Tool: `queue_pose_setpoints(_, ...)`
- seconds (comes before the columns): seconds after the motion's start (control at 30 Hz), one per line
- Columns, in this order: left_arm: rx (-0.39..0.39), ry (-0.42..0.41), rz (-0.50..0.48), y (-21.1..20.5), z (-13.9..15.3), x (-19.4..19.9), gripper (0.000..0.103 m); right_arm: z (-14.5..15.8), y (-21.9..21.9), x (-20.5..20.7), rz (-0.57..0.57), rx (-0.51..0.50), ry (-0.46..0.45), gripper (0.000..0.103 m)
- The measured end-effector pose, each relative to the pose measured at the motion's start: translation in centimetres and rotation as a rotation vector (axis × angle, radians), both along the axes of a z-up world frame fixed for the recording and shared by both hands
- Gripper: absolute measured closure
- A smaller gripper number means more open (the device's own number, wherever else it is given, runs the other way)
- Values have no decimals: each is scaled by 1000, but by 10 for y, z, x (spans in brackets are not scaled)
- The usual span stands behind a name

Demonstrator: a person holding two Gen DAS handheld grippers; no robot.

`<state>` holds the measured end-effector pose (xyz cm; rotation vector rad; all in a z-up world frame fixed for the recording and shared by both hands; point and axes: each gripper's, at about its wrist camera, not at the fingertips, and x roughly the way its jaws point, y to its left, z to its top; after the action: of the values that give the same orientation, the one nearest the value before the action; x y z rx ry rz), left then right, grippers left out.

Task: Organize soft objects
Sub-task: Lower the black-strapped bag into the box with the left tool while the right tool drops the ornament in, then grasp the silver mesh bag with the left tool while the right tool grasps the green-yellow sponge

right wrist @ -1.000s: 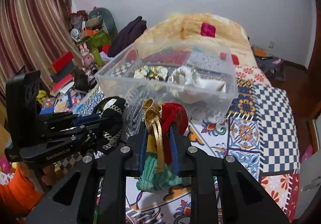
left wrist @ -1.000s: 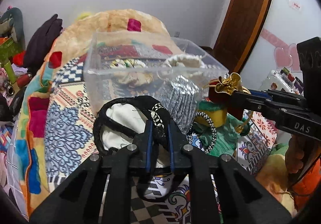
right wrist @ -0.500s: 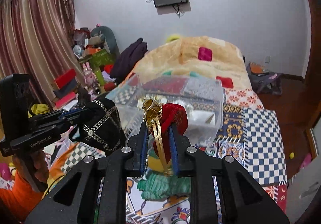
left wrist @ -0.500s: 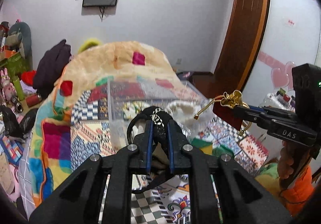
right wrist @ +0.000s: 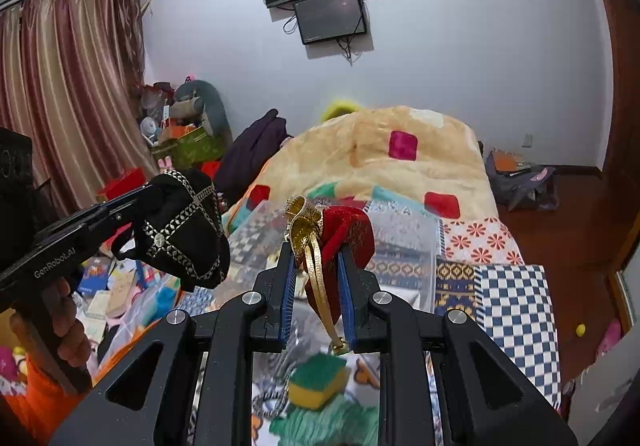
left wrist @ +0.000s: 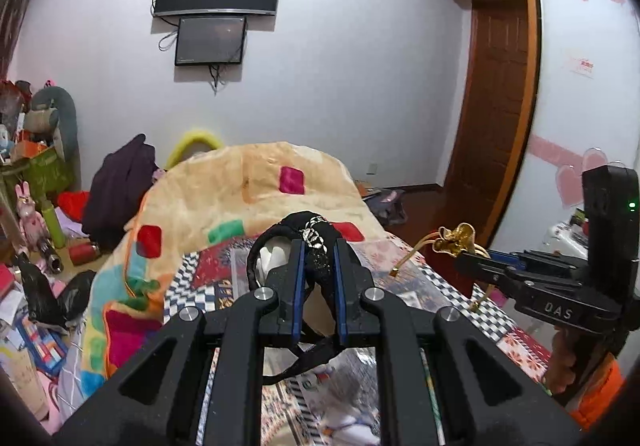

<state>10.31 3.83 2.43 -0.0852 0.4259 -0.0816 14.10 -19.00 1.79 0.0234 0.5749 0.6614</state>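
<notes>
My left gripper (left wrist: 316,246) is shut on a black cap with silver trim (left wrist: 316,236), held high above the bed; the cap also shows at the left of the right wrist view (right wrist: 184,234). My right gripper (right wrist: 316,250) is shut on a red pouch with a gold ribbon (right wrist: 348,234), also raised; its gold bow shows in the left wrist view (left wrist: 456,238). The clear plastic box (right wrist: 404,242) sits on the bed beyond and below both grippers, mostly hidden by them.
A green and yellow sponge (right wrist: 318,382) and a green knitted cloth (right wrist: 332,426) lie on the patterned bedspread (right wrist: 516,310) below my right gripper. A beige blanket (left wrist: 256,182) is heaped at the far end. Clutter fills the floor at the left (left wrist: 36,310).
Both grippers have risen well above the bed with their items still held. The clear box has dropped low in both views and is now mostly behind the fingers.
</notes>
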Motion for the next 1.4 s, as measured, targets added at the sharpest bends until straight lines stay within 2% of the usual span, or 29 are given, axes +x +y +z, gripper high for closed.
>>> queue_pose_setpoints(0.17,65,36,49,-3,-15,33,91,-8,9,17,-21,-27,16,85)
queue_pose_setpoints(0.37,119,129,74,-9,-52,70,91,-29,25,47,-61,-108,64,85)
queue_pose_setpoints(0.63,98,209,48,-10,-80,96,90,-59,40,62,-38,-181,155,85)
queue_pose_setpoints(0.8,57,263,12,-14,-87,104,88,-64,43,60,-9,-202,184,79)
queue_pose_setpoints(1.0,30,278,-1,-13,-87,97,69,-61,39,51,14,-216,179,60)
queue_pose_setpoints(1.07,18,267,-6,-11,-83,91,58,-58,38,49,22,-212,177,52)
queue_pose_setpoints(1.17,4,242,-16,-10,-74,79,49,-50,34,42,25,-202,159,43)
queue_pose_setpoints(1.4,-31,210,-41,-6,-62,52,34,-33,20,22,27,-170,111,42)
